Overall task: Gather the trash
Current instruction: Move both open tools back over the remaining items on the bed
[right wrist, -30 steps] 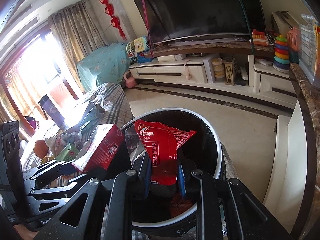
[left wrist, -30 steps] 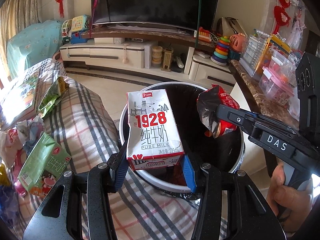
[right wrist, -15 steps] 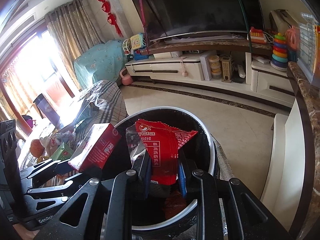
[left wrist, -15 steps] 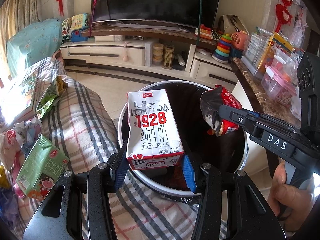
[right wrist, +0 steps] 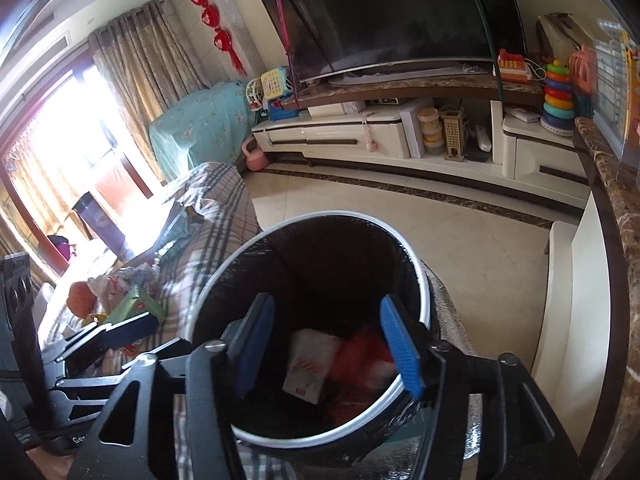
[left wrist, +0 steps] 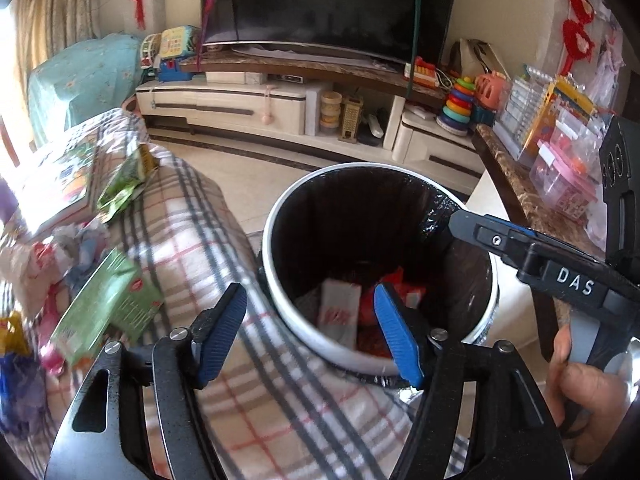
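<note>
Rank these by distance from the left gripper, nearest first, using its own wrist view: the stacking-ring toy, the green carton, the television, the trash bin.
From the left gripper:
1. Trash bin, directly ahead, below the fingers.
2. Green carton, left, on the plaid cover.
3. Stacking-ring toy, far right, on the cabinet.
4. Television, against the back wall.

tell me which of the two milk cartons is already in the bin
The white carton, lying at the bottom of the bin beside a red wrapper. The green carton lies outside, on the plaid blanket.
</note>
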